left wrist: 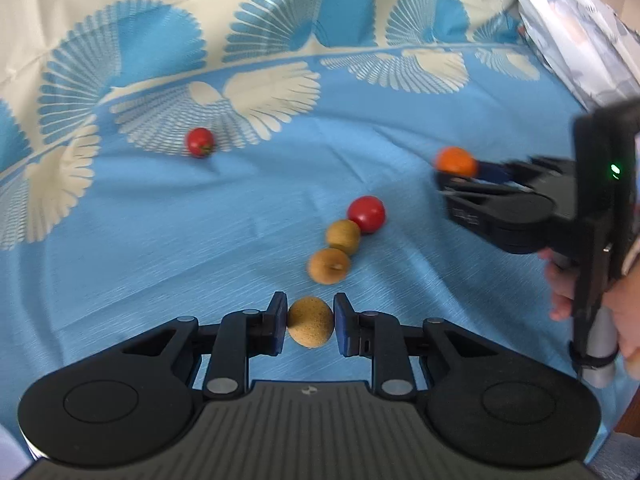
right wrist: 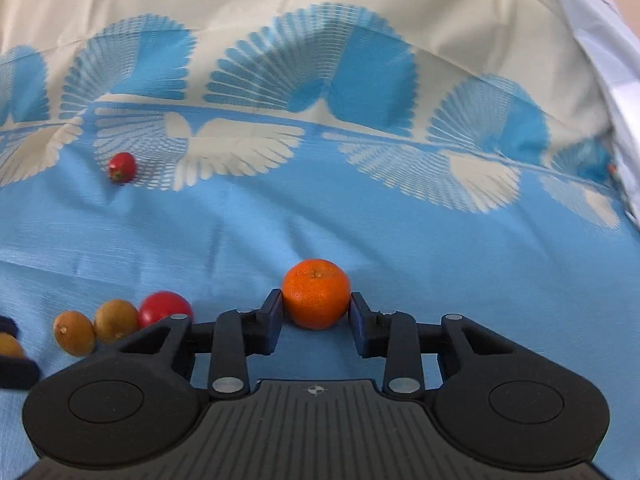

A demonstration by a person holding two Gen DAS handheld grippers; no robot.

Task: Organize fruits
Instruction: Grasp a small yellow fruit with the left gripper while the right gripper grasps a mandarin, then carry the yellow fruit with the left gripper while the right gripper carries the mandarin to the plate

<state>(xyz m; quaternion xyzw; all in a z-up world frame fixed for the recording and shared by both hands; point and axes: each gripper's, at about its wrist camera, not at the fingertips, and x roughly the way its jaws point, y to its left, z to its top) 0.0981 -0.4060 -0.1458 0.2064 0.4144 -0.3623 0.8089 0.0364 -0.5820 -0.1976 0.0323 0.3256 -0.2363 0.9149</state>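
A tan fruit (left wrist: 310,322) sits clamped in our left gripper (left wrist: 310,324), low over the blue cloth (left wrist: 200,240) – our right gripper (right wrist: 316,314) pinches an orange (right wrist: 316,294). Both are round; a light squeeze could let either roll free into the nearby row.

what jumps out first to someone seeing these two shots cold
Each claw is shut on a fruit: the left claw on a tan round fruit low in its view, the right claw on a bright orange mandarin. Between them, a red tomato and two brown fruits lie in a touching row on the blue fan-patterned cloth. A second small tomato sits alone, farther back to the left.
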